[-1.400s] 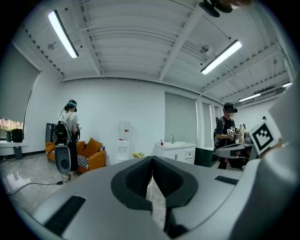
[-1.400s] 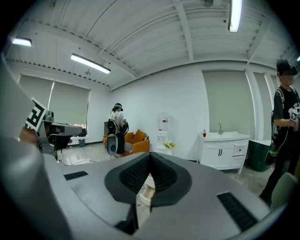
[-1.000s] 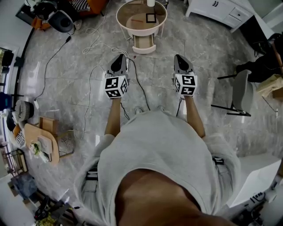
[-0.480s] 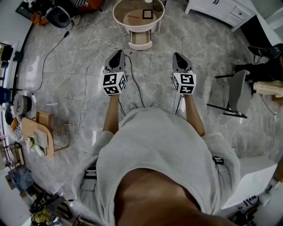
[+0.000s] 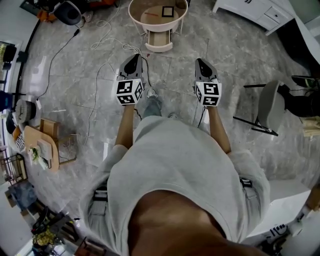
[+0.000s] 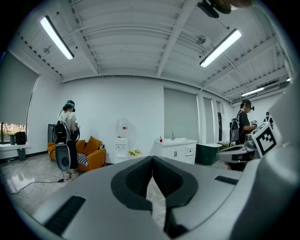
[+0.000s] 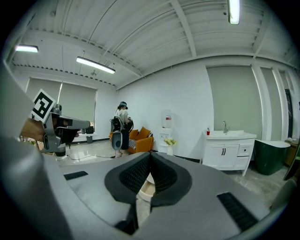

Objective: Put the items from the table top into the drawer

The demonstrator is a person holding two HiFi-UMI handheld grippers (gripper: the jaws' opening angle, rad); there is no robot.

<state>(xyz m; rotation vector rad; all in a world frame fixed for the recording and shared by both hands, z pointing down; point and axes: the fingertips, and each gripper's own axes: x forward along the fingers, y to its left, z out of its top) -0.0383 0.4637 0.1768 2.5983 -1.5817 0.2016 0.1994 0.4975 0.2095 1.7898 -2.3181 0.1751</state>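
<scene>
while i watch through the head view, the person holds both grippers out in front of the body, side by side and well apart, above the grey marble floor (image 5: 70, 75). the left gripper (image 5: 134, 58) has its jaws pressed together with nothing between them. the right gripper (image 5: 200, 62) is closed and empty too, and each gripper view shows its dark ribbed pads meeting at the tip. ahead of both, at the top edge of the head view, stands the small round table (image 5: 132, 14), well apart from either gripper. its drawer (image 5: 159, 41) is pulled out toward the person, and i cannot tell whether anything lies inside. on the table top lies a flat square item with a black frame (image 5: 168, 11), untouched. loose cables (image 5: 102, 37) trail over the floor to the left of the table, one running down past the left gripper. a white cabinet (image 5: 250, 10) stands at the upper right, and a grey chair (image 5: 272, 105) is off to the right of the right gripper.
</scene>
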